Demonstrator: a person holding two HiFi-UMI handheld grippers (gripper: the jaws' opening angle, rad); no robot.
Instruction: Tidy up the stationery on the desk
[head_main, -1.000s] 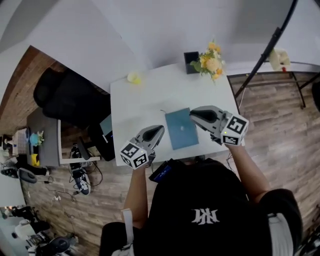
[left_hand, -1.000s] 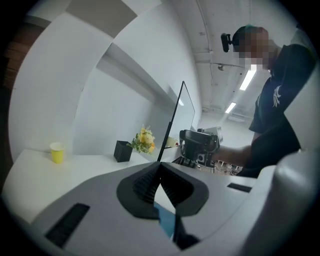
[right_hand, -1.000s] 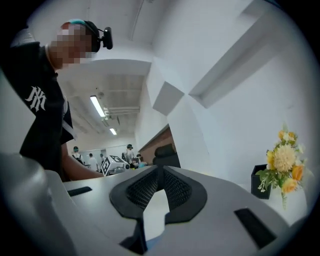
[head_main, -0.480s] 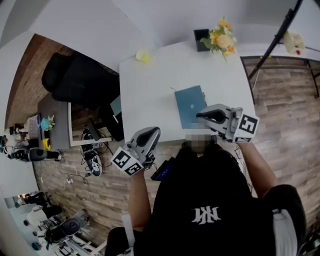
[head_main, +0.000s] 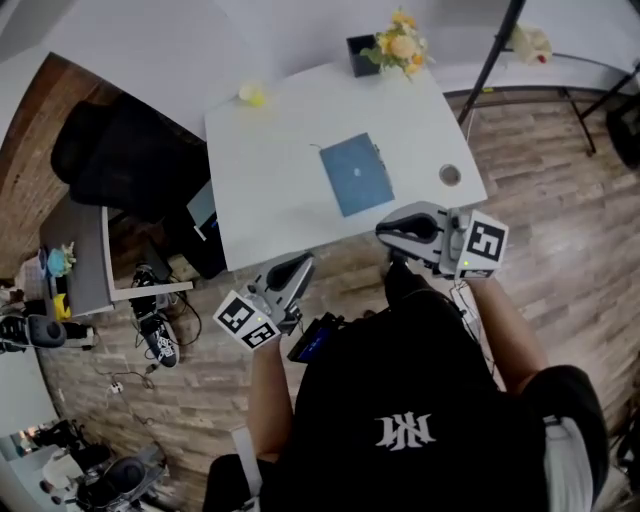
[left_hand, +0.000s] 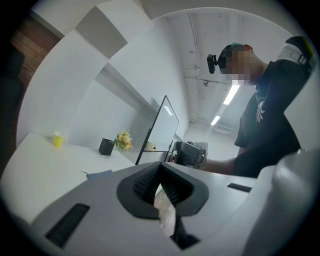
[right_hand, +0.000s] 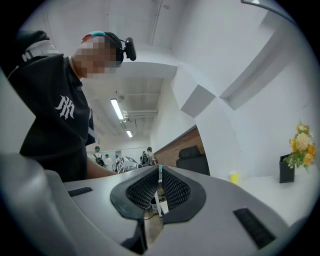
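Note:
A blue notebook (head_main: 355, 175) lies flat on the white desk (head_main: 270, 190), and its edge also shows in the left gripper view (left_hand: 100, 174). At the far edge stand a black pen holder (head_main: 362, 52) with flowers (head_main: 397, 40) and a yellow cup (head_main: 250, 95). Both grippers hang in front of the desk, off its near edge, close to the person's body. My left gripper (head_main: 300, 266) (left_hand: 160, 172) is shut with nothing in it. My right gripper (head_main: 386, 232) (right_hand: 160, 172) is also shut and holds nothing. Their tips point toward each other.
A round cable hole (head_main: 450, 175) sits in the desk's right corner. A black office chair (head_main: 125, 165) stands left of the desk, and a lower grey side table (head_main: 75, 260) beyond it. A black stand pole (head_main: 495, 50) rises at the right. The floor is wood.
Both grippers have drawn back from over the desk's front edge to beside the person's body. The head view has shifted. The notebook has stayed on the desk.

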